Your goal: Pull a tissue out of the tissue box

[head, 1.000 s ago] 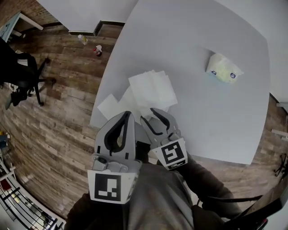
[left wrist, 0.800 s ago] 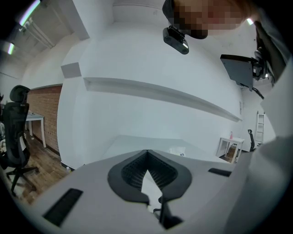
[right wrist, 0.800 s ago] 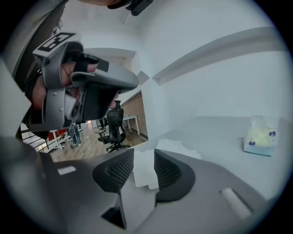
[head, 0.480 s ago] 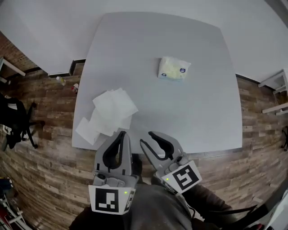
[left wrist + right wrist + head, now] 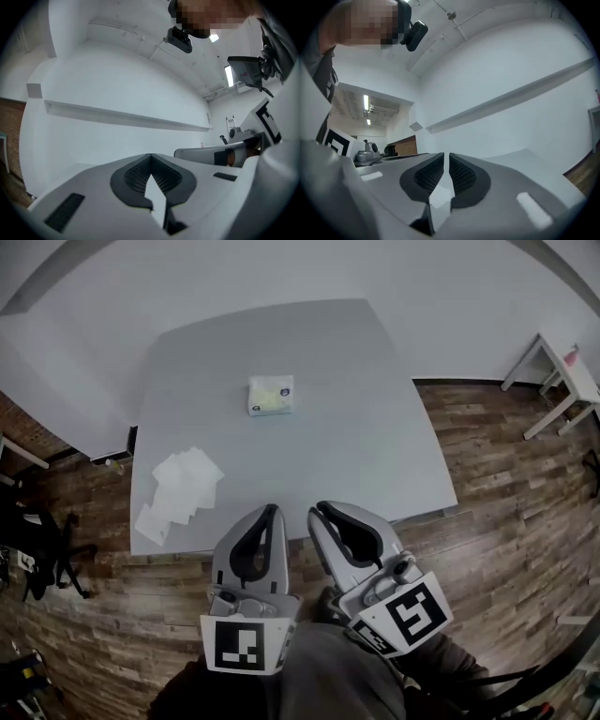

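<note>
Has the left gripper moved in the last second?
Yes. The left gripper was right at the loose tissues; now it is off to their right, along the table's near edge.

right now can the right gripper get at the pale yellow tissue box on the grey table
Probably not without moving: the right gripper hangs by the grey table's near edge, jaws closing with nothing between them, and the tissue box sits far across. Nothing blocks the way.

right gripper (image 5: 446, 155) fingers, wide before, closing empty.
</note>
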Demonstrator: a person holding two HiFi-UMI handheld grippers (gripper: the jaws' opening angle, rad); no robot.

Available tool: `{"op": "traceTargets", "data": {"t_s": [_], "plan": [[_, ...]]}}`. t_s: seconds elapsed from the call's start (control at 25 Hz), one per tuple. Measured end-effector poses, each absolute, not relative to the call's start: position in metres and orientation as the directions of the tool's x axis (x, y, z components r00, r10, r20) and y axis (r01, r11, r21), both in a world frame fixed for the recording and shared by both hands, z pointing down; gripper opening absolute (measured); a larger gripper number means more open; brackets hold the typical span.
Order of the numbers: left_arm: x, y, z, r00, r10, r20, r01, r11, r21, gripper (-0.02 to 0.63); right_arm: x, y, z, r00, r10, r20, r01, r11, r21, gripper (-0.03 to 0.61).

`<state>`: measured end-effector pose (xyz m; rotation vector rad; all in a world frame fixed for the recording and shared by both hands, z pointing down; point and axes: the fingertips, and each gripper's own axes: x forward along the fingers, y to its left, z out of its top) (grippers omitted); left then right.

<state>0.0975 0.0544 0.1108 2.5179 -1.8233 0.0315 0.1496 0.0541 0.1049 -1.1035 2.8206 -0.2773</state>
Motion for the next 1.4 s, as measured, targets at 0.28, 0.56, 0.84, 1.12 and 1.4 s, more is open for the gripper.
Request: {"op": "traceTargets", "data": {"t_s": [0.28, 0.56, 0.84, 1.12, 1.4], "plan": [[0.141, 0.065, 0.095, 0.39, -0.921, -0.009, -0.919, -0.389, -0.066, -0.002, 0.175, 0.067, 0.08, -0.697, -0.711, -0.094, -0.69, 0.701, -0.182, 0.009], [0.133, 0.069, 0.102, 0.39, -0.921, 0.0, -0.918, -0.389, -0.07, -0.002, 0.166, 0.072, 0.088, -0.681, -0.726, -0.097, -0.705, 0.686, -0.179, 0.002], [0.126, 0.069, 0.1, 0.384, -0.923, -0.013, -0.921, -0.381, -0.081, -0.002, 0.16, 0.073, 0.091, -0.678, -0.728, -0.104, -0.71, 0.685, -0.165, 0.002], [0.125, 0.062, 0.1, 0.394, -0.919, -0.011, -0.916, -0.392, -0.088, -0.002, 0.157, 0.068, 0.091, -0.678, -0.727, -0.107, -0.71, 0.686, -0.162, 0.002], [0.127, 0.058, 0.102, 0.402, -0.916, -0.006, -0.913, -0.4, -0.084, -0.002, 0.158, 0.063, 0.092, -0.673, -0.732, -0.104, -0.716, 0.68, -0.157, 0.002]]}}
